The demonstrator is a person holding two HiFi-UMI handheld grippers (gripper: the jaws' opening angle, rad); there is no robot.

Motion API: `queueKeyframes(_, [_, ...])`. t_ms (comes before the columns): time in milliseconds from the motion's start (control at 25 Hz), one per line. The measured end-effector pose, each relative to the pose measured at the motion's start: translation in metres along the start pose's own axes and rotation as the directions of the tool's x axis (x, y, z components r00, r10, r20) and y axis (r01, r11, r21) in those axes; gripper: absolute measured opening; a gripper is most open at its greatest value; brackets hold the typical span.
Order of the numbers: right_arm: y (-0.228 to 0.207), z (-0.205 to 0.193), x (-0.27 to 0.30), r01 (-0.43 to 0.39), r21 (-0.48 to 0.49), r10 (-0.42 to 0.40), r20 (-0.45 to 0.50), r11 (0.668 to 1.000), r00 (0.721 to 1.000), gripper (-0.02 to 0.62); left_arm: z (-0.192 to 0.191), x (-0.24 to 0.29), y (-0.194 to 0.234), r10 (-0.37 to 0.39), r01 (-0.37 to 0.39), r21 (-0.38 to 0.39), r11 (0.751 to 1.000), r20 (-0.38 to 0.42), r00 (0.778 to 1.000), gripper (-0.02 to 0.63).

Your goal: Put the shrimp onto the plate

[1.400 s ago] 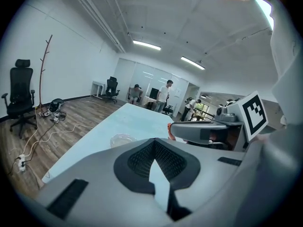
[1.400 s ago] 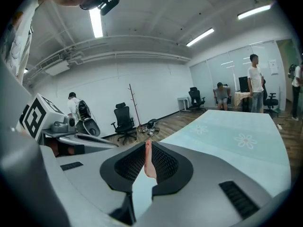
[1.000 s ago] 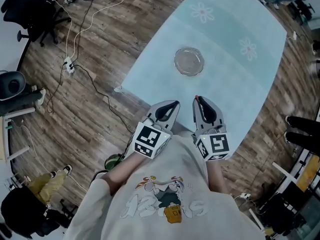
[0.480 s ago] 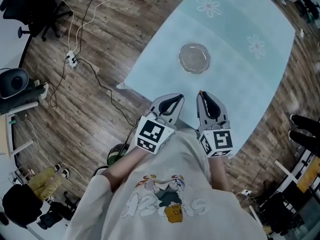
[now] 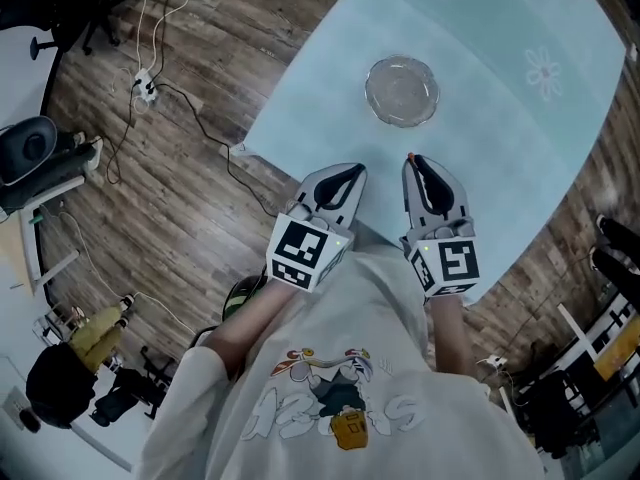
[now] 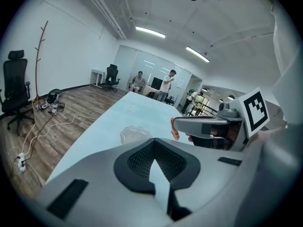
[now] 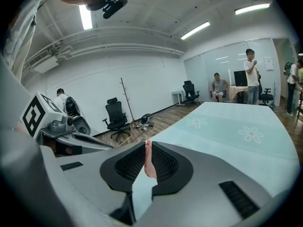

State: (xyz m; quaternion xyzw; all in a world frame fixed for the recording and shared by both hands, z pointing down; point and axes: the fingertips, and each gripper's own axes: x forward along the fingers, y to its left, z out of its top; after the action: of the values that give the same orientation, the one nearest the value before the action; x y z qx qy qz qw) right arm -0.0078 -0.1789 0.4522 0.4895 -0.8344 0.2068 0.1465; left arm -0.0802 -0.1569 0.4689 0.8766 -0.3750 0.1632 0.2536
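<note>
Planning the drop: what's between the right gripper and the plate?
Only bare tablecloth between the right gripper, shut on the shrimp, and the plate; head view shows it.

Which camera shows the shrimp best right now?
Right gripper view: the shrimp is close up, pinched between the right tool's jaws. Left gripper view shows the shrimp side-on at that tool's tip; head view shows only a tiny red speck.

The plate [image 5: 402,92] is clear and glossy, the table [image 5: 500,168] cover smooth and matt, the floor [image 5: 150,218] wood plank, the left tongs [image 5: 353,171] and right tongs [image 5: 412,160] matt grey plastic.
</note>
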Motion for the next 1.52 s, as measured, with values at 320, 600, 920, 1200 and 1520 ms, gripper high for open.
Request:
queueKeyframes(320, [-0.031,-0.017,0.035,-0.027,-0.005,0.027,-0.041,1.000,0.999,0.058,-0.009,0.035,0.007,-0.013,0.015,0.026,1.000,-0.061,0.998,0.008])
queueKeyframes(600, [-0.051,-0.034,0.060,-0.023,0.016,0.024,-0.059,1.000,0.998,0.059,-0.023,0.059,0.010,-0.030,0.034,0.032,0.999,-0.098,0.995,0.006])
queueKeyframes(920, [-0.071,-0.053,0.084,-0.035,0.052,0.040,-0.094,0.998,0.995,0.060,-0.029,0.084,0.019,-0.019,0.020,0.012,1.000,-0.107,0.994,0.008])
queueKeyframes(1200, [-0.084,-0.077,0.108,-0.033,0.071,0.041,-0.116,0.997,0.992,0.059,-0.044,0.104,0.036,0.014,-0.015,-0.009,1.000,-0.118,0.993,0.008])
queueKeyframes(1520, [-0.097,-0.086,0.101,0.027,0.118,-0.009,-0.151,0.993,0.988,0.061,-0.050,0.100,0.021,0.007,-0.009,-0.016,1.000,-0.136,0.991,0.008])
